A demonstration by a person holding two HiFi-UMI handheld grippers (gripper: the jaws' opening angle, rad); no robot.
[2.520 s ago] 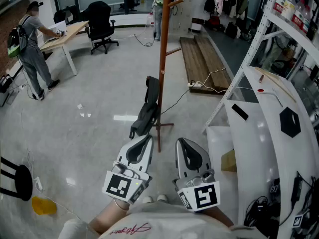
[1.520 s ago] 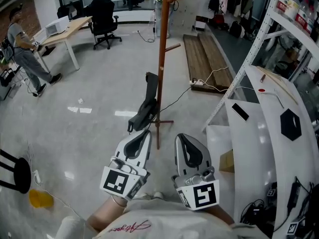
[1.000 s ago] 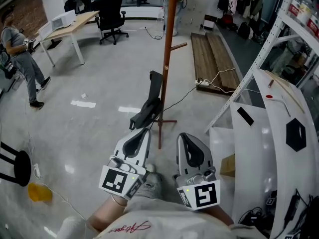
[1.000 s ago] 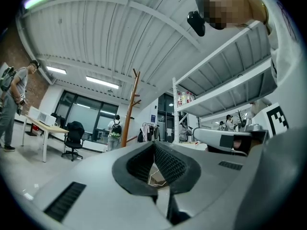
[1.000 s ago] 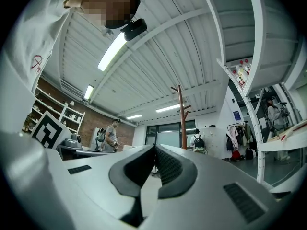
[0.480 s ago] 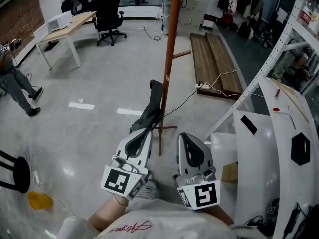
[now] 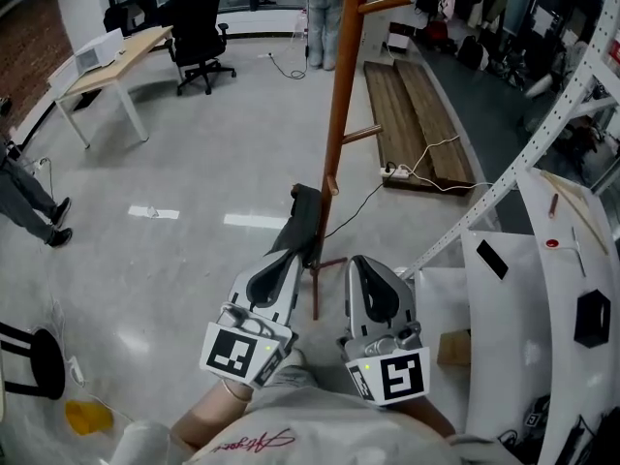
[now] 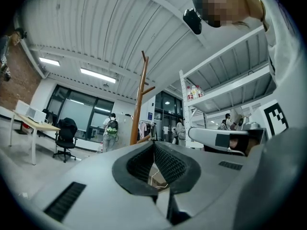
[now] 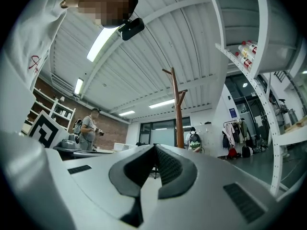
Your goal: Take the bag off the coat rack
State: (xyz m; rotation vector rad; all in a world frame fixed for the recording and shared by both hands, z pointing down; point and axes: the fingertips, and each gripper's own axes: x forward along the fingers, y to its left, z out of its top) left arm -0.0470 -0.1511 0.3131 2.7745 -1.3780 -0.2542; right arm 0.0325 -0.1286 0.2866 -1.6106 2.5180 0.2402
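left gripper (image 7: 278, 267): fingers pressed together, nothing in them | right gripper (image 7: 365, 267): same deal, closed and empty | bag (image 7: 304, 223): dark one, hanging off a low peg on the coat rack (image 7: 341, 114), just ahead of both grippers

Dark bag (image 7: 304, 217) low on coat rack (image 7: 343, 85)

The coat rack (image 7: 339, 95) is smooth reddish-brown wood with a faint sheen. The bag (image 7: 302, 223) looks like dark, matt cloth. The floor (image 7: 174, 260) is polished grey, glossy enough to mirror the lights. The left gripper (image 7: 286, 262) and right gripper (image 7: 363, 264) have matt light-grey plastic shells, and their fingers (image 8: 168, 164) are lined with black ribbed pads.
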